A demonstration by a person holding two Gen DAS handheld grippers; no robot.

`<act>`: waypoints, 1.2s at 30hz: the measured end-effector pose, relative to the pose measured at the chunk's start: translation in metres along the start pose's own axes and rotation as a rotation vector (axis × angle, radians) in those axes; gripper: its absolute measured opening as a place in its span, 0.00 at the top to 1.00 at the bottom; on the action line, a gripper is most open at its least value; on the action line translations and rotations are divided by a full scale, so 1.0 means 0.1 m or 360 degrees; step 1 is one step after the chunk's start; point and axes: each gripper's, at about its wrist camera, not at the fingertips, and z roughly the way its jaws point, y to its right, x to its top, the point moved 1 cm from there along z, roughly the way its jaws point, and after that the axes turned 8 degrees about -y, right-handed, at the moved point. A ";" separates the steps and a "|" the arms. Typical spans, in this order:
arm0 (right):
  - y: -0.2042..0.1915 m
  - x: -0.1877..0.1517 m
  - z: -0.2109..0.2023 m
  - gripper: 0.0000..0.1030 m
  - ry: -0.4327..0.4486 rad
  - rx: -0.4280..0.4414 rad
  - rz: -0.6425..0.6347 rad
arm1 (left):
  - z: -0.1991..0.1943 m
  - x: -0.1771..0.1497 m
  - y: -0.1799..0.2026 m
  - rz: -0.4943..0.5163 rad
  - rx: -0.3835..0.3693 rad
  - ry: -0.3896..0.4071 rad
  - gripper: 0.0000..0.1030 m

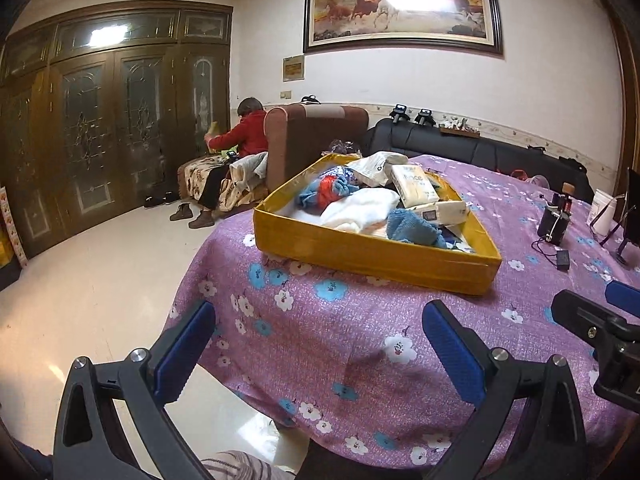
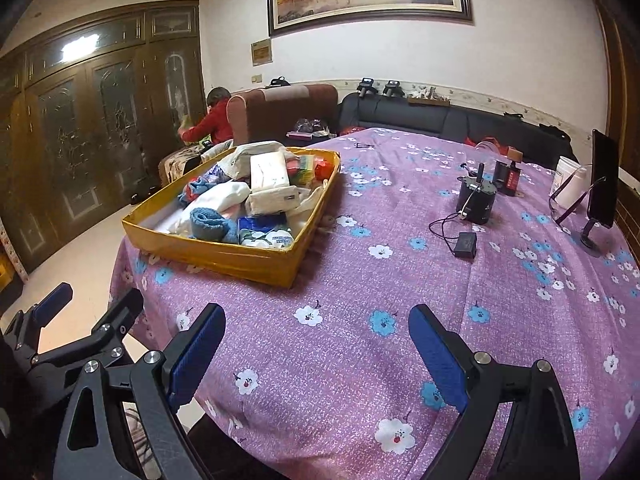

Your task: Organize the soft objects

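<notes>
Soft objects: a loose heap in a shallow yellow box (image 1: 372, 258), which sits on the purple flowered tablecloth (image 1: 340, 344) at centre frame in the left wrist view and at left of centre in the right wrist view.
White cloth: one bundle (image 1: 360, 210), crumpled, in the middle of the heap.
Blue towels: two, one rolled at the box's near side (image 2: 212, 222), one knit piece further back (image 1: 322, 192) with red fabric touching it.
Tissue packs: three white ones counted; one lies tilted on top of the pile (image 2: 269, 172), another lies below it (image 2: 272, 200); more may be hidden.
Patterned blue pack: one (image 2: 264, 234), at the near corner of the box.
Left gripper (image 1: 320, 352): blue pads spread wide, nothing between them, low in frame above the table's edge.
Right gripper (image 2: 316, 356): pads likewise spread, holding nothing, above bare cloth.
Right of the box: one dark cylinder with a cable (image 2: 476, 200), one small black adapter (image 2: 466, 244), one white cup (image 2: 570, 184).
Upper left of frame: one person in red (image 1: 248, 132), seated on a sofa.
</notes>
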 end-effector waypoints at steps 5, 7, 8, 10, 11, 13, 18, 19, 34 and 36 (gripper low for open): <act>-0.03 0.01 0.03 0.07 -0.0012 0.0003 -0.0017 | 0.03 0.00 0.01 0.0018 -0.0003 -0.0026 0.00; -0.05 0.01 0.03 0.07 -0.0018 0.0001 -0.0023 | 0.05 0.01 0.01 0.0020 0.0000 -0.0028 0.00; -0.05 0.01 0.04 0.07 -0.0020 0.0000 -0.0027 | 0.05 0.01 0.00 0.0018 0.0004 -0.0028 0.00; -0.07 0.01 0.04 0.07 -0.0021 -0.0002 -0.0034 | 0.05 0.01 -0.01 0.0014 0.0006 -0.0030 0.00; -0.07 0.01 0.04 0.07 -0.0021 -0.0003 -0.0037 | 0.06 0.01 -0.01 0.0010 0.0005 -0.0031 0.00; -0.08 0.01 0.04 0.07 -0.0024 -0.0003 -0.0039 | 0.07 0.01 -0.01 0.0008 0.0006 -0.0037 0.00; -0.06 0.00 0.07 0.07 -0.0045 0.0001 -0.0028 | 0.08 0.00 0.00 0.0019 0.0020 -0.0029 0.00; -0.06 0.00 0.07 0.07 -0.0050 0.0001 -0.0024 | 0.07 -0.01 0.00 0.0026 0.0025 -0.0028 0.00; 0.05 0.00 0.06 0.07 -0.0045 0.0005 0.0027 | -0.05 -0.02 0.07 0.0086 0.0097 0.0052 0.00; 0.05 0.01 0.05 0.07 -0.0035 0.0003 0.0023 | -0.07 -0.02 0.09 0.0103 0.0103 0.0063 0.00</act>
